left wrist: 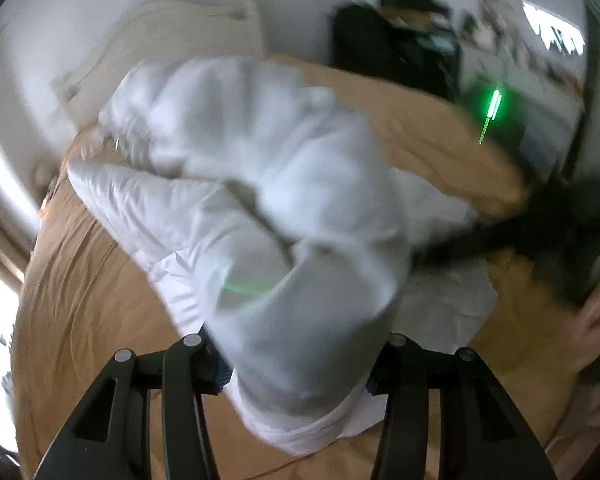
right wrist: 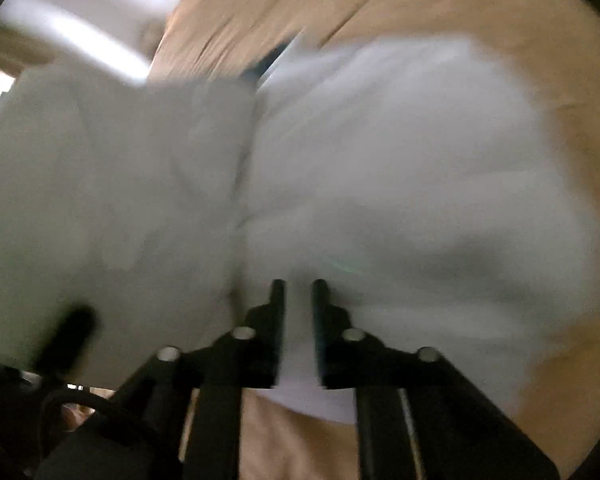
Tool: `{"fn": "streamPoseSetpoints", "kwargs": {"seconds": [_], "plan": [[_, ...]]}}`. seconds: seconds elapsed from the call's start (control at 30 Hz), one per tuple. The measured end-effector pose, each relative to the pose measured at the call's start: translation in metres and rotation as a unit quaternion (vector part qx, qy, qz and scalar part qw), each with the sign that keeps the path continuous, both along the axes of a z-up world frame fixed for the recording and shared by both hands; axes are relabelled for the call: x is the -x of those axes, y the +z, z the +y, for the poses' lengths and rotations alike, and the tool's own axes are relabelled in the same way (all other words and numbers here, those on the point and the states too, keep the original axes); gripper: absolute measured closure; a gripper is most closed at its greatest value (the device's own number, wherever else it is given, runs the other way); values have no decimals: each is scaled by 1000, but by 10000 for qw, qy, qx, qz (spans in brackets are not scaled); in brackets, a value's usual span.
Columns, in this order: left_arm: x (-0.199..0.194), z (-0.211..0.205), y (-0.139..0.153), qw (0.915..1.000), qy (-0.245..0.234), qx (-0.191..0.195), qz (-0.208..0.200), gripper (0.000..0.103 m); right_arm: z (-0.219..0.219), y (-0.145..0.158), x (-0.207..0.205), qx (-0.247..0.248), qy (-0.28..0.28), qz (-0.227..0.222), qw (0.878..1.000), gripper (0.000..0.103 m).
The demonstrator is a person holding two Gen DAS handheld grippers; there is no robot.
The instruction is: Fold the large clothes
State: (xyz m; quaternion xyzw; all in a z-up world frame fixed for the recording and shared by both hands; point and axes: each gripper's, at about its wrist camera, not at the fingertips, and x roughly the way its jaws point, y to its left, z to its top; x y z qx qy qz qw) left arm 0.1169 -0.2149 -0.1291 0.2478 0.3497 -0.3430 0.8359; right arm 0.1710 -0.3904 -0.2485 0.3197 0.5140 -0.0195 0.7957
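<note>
Left wrist view shows my left jaws (left wrist: 296, 364) pinching a thick fold of the white garment (left wrist: 260, 184) bunched on the tan bed (left wrist: 84, 280), right jaws (right wrist: 298, 292) slightly spread around cloth, so I should carry it across low and lay it flat.

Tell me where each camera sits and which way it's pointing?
Left wrist: sits on the left tongs, looking down along them at a white garment on a tan bed; a hand shows at right.
Right wrist: sits on the right tongs, looking down at the garment up close; only the tongs show.
Shared: garment and bed.
</note>
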Motion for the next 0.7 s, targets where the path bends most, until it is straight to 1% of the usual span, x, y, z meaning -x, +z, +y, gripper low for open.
{"fn": "streamPoseSetpoints", "kwargs": {"seconds": [0.03,0.07,0.1,0.13,0.17,0.2,0.23,0.27,0.3,0.33,0.37,0.4,0.43,0.47,0.5,0.53,0.57,0.6,0.63,0.67,0.7], "plan": [[7,-20,-7,9997,-200,-127,-75,55,-19,5,14,19,-260,-83,9996,80],[17,-44,-17,9982,-444,-328,-239,55,-42,8,33,-29,-582,-192,9981,80],[28,-65,-31,9961,-636,-502,-356,54,-56,7,48,-93,-781,-278,9965,80],[33,-80,-43,9947,-756,-614,-344,51,-84,12,63,-167,-962,-346,9946,80],[40,-98,-63,9921,-917,-809,-262,48,-89,10,79,-185,-1131,-364,9927,80],[45,-111,-80,9910,-965,-893,-253,46,-100,10,93,-33,-1301,-280,9911,80],[52,-119,-90,9891,-1009,-982,-442,45,-100,13,93,156,-1390,-182,9900,80],[64,-129,-104,9843,-1052,-1158,-815,44,-102,17,92,302,-1432,-112,9892,79],[71,-135,-113,9815,-1007,-1255,-1034,44,-115,21,101,401,-1470,-75,9883,77],[74,-138,-116,9817,-950,-1263,-1064,44,-144,31,126,374,-1447,-117,9887,77],[75,-139,-118,9828,-908,-1242,-1023,44,-148,38,130,293,-1371,-226,9899,77],[76,-140,-118,9828,-925,-1247,-1000,44,-139,45,133,245,-1294,-319,9908,77],[77,-138,-118,9821,-973,-1272,-989,44,-140,49,129,221,-1150,-405,9923,77],[77,-137,-119,9810,-1024,-1305,-1001,44,-122,59,121,233,-942,-476,9941,77],[76,-135,-118,9804,-1056,-1315,-1014,44,-122,69,106,275,-639,-545,9961,77],[75,-133,-119,9799,-1090,-1322,-1023,44,-123,76,90,316,-399,-609,9968,75],[74,-140,-119,9792,-1116,-1344,-1036,44,-116,85,69,338,-79,-677,9971,66],[74,-139,-119,9782,-1149,-1365,-1060,44,-113,93,41,302,296,-724,9965,62],[75,-139,-119,9779,-1172,-1365,-1061,44,-109,98,21,281,523,-695,9958,55],[75,-138,-118,9778,-1209,-1360,-1043,44,-102,100,-1,186,834,-620,9944,54],[74,-137,-117,9777,-1251,-1348,-1012,44,-93,97,-25,-81,1185,-523,9915,54]]}}
